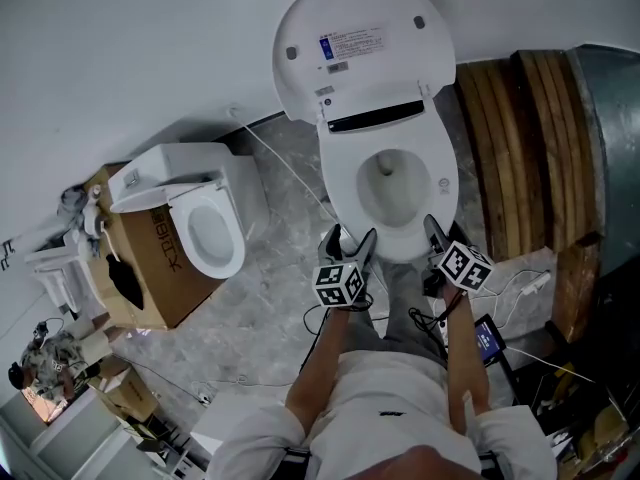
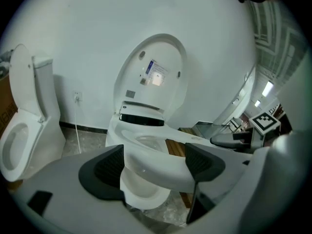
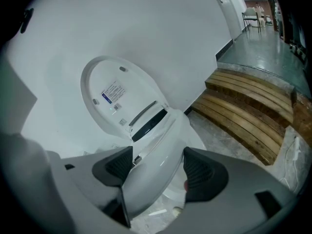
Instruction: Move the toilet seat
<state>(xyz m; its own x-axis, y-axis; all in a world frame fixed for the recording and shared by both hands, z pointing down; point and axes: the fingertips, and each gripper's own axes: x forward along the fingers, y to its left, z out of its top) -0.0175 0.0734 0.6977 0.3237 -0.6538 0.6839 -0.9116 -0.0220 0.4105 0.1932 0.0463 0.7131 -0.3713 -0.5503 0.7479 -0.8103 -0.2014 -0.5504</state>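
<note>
Left gripper (image 2: 153, 165): jaws apart. They straddle the front edge of the toilet seat (image 2: 146, 150), and neither pad can be seen pressing on it.
Right gripper (image 3: 157, 169): jaws apart in the same way, with the seat's front-right edge between them and nothing clamped.
Step in hand (judged): you are taking hold of the seat's front edge, ready to swing it up.
Grip advice: close each pair of jaws on the seat only, not on the bowl (image 1: 392, 248) rim beneath it. The glossy surface will likely slip, so bite well in from the edge.
Lift advice: raise both grippers together so the hinge is not twisted. Follow its arc toward the back edge and ease off before the seat meets the lid (image 1: 360, 38).
Seat, position: it appears to lie flat on the bowl, ringing the opening. The seam between seat and bowl is hard to make out.
Seat, look: a white, smooth, shiny oval ring with a dark strip at its back edge.
Lid: upright against the wall (image 1: 130, 58), its underside showing a printed label and small round bumpers.
Nearby: wooden slats (image 1: 505, 148) lie on the floor to the right. A second toilet (image 1: 205, 223) on a cardboard box (image 1: 150, 268) stands well apart to the left.
</note>
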